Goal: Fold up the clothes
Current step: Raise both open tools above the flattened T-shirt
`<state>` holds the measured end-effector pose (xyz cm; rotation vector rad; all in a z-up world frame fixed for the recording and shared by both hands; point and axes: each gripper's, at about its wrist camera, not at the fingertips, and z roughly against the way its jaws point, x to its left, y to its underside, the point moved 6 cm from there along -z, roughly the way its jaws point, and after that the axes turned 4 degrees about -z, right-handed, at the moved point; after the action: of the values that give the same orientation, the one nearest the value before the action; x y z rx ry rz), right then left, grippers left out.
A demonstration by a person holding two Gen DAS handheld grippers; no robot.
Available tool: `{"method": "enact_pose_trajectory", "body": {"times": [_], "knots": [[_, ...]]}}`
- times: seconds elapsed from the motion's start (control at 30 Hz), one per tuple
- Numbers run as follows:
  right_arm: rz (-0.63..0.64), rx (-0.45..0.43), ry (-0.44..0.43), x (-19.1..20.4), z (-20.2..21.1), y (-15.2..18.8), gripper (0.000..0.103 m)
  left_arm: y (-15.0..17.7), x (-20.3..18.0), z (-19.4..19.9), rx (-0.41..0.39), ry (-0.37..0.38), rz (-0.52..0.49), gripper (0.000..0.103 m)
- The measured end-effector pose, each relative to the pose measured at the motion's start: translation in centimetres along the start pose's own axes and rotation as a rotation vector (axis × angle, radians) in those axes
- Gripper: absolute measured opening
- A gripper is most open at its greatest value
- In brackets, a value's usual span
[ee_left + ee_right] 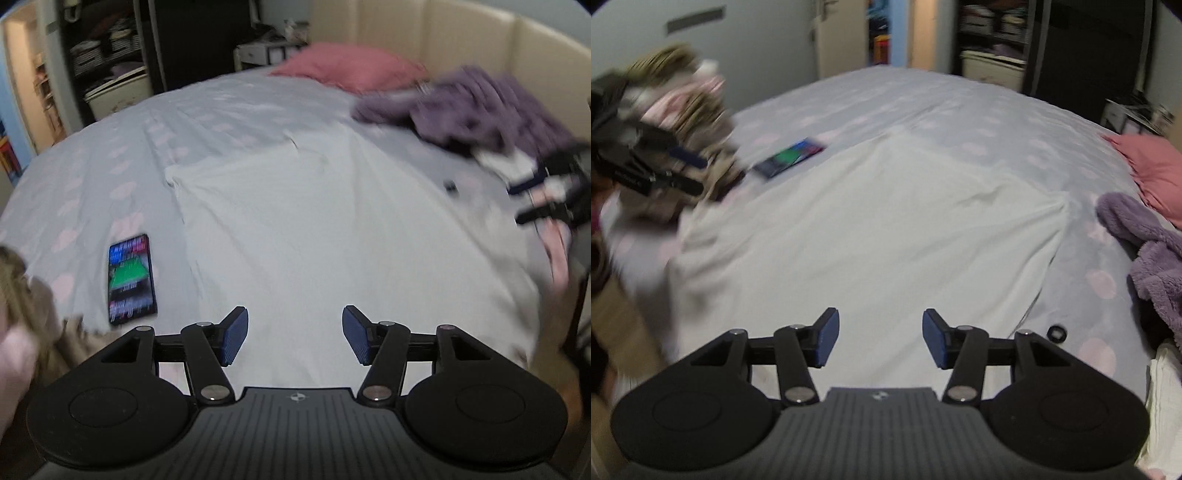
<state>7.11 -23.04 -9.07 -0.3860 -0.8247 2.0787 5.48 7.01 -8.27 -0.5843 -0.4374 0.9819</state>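
Note:
A white garment [314, 221] lies spread flat on the bed; it also shows in the right wrist view [879, 229]. My left gripper [294, 336] is open and empty, hovering over the garment's near edge. My right gripper [881, 339] is open and empty over the garment's other near edge. The right gripper appears blurred at the right edge of the left wrist view [550, 206]. The left gripper appears blurred at the left of the right wrist view [653, 162]. A purple fluffy garment [476, 107] lies beside the white one, also in the right wrist view [1152, 251].
A lit phone [131, 278] lies on the bedsheet [110, 177] left of the garment. A pink pillow [351, 66] sits by the headboard. A beige and pink clothes pile [683, 110] is at the bed's edge. A small black ring [1056, 334] lies on the sheet.

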Motion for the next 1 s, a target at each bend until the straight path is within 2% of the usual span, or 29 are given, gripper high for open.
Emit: {"method": "enact_pose_trajectory", "body": {"times": [0.1, 0.23, 0.33, 0.43, 0.53, 0.7, 0.73, 0.83, 0.9, 1.0], "knots": [[0.004, 0.007, 0.015, 1.6, 1.6, 1.1, 0.054, 2.3, -2.7, 2.5, 0.022, 0.040, 0.000, 0.055], [-0.016, -0.024, 0.024, 3.9, 4.4, 1.4, 0.057, 4.0, -5.6, 4.4, 0.008, 0.077, -0.029, 0.057], [-0.028, -0.018, 0.038, 5.6, 6.0, 2.2, 0.058, 5.2, -6.6, 4.8, -0.014, 0.093, -0.025, 0.057], [0.001, 0.015, 0.059, 6.9, 6.6, 3.1, 0.060, 6.5, -6.6, 4.3, 0.013, 0.107, -0.007, 0.057], [-0.019, 0.014, 0.076, 7.3, 6.4, 3.6, 0.060, 7.6, -5.1, 3.0, 0.038, 0.087, 0.054, 0.057], [-0.051, 0.007, 0.064, 7.2, 4.3, 4.5, 0.061, 9.8, -0.8, 1.7, 0.031, 0.027, 0.272, 0.057], [-0.031, 0.014, 0.060, 7.3, 3.6, 4.9, 0.061, 9.8, -0.6, 1.7, 0.005, 0.014, 0.272, 0.057], [0.039, 0.030, 0.041, 7.4, 1.9, 6.9, 0.060, 9.7, -2.7, 1.8, -0.059, 0.011, 0.107, 0.057], [0.047, 0.054, 0.027, 7.2, 1.0, 8.9, 0.058, 9.9, -5.0, 1.3, -0.070, 0.043, -0.039, 0.057], [0.027, 0.119, 0.021, 6.6, -0.2, 12.0, 0.054, 10.8, -8.1, 0.3, -0.076, 0.133, -0.220, 0.057]]}}
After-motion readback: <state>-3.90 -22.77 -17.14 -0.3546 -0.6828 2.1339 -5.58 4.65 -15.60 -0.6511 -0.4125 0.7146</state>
